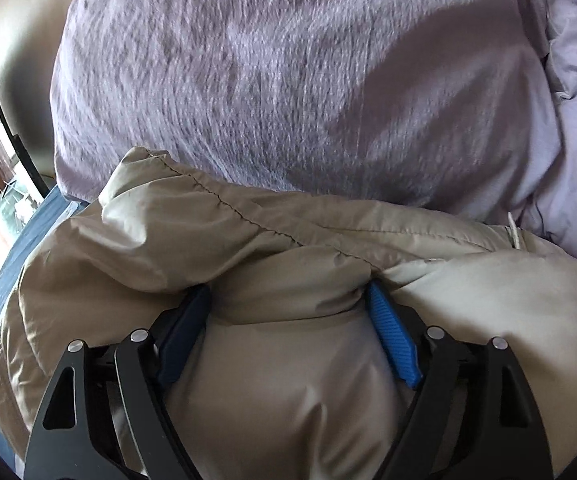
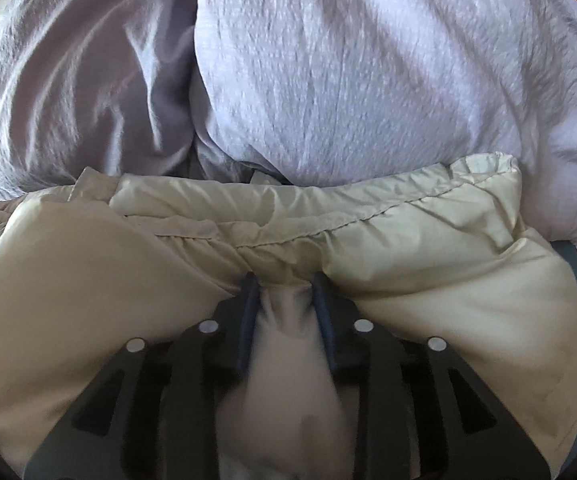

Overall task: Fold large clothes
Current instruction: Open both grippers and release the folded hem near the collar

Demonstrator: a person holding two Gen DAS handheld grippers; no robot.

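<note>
My left gripper has its fingers set wide, fabric bulging between them; my right gripper pinches tight on a fold.

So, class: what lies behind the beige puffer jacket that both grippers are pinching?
Behind the beige puffer jacket lies lilac bedding, a crinkled quilt. A blue sheet shows at the jacket's edge. What is underneath the jacket stays covered.
</note>
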